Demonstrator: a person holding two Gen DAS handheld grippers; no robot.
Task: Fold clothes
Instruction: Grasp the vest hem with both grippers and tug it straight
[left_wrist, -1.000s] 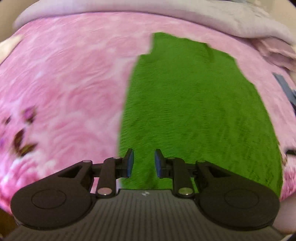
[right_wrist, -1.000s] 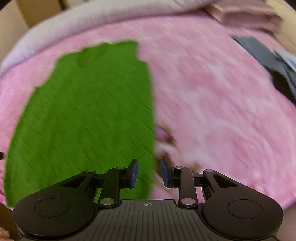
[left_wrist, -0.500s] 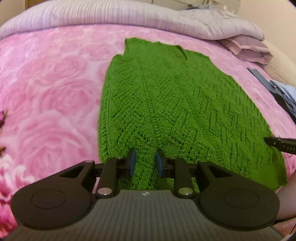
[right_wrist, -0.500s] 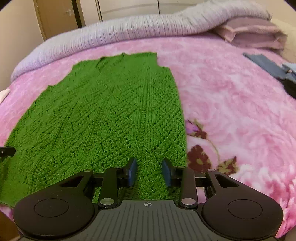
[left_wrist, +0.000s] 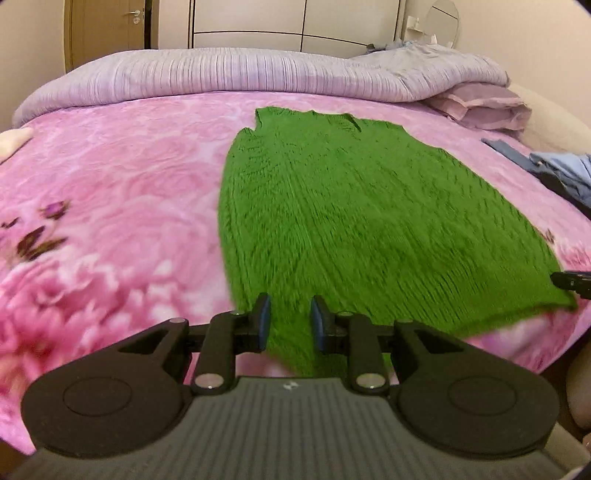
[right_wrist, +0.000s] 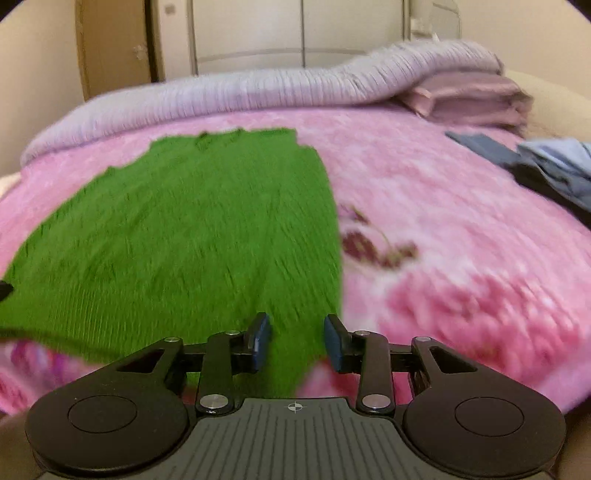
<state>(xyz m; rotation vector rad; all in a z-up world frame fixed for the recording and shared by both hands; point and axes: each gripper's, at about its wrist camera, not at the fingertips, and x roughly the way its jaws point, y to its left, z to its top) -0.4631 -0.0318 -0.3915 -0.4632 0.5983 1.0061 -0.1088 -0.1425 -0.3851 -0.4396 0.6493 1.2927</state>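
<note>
So both grippers pulled back to the green knit top's (left_wrist: 369, 229) near hem — left gripper (left_wrist: 289, 320) apart, right gripper (right_wrist: 297, 341) opening — nothing grabbed, fold's about to start.

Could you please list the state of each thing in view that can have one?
Green knit top: spread flat on the pink blanket, unfolded.
Left gripper: open, over the top's near hem, holding nothing.
Right gripper: jaws opening, nothing pinched.
Lilac duvet: bunched at the far edge.
Blue clothes: crumpled heap.
</note>
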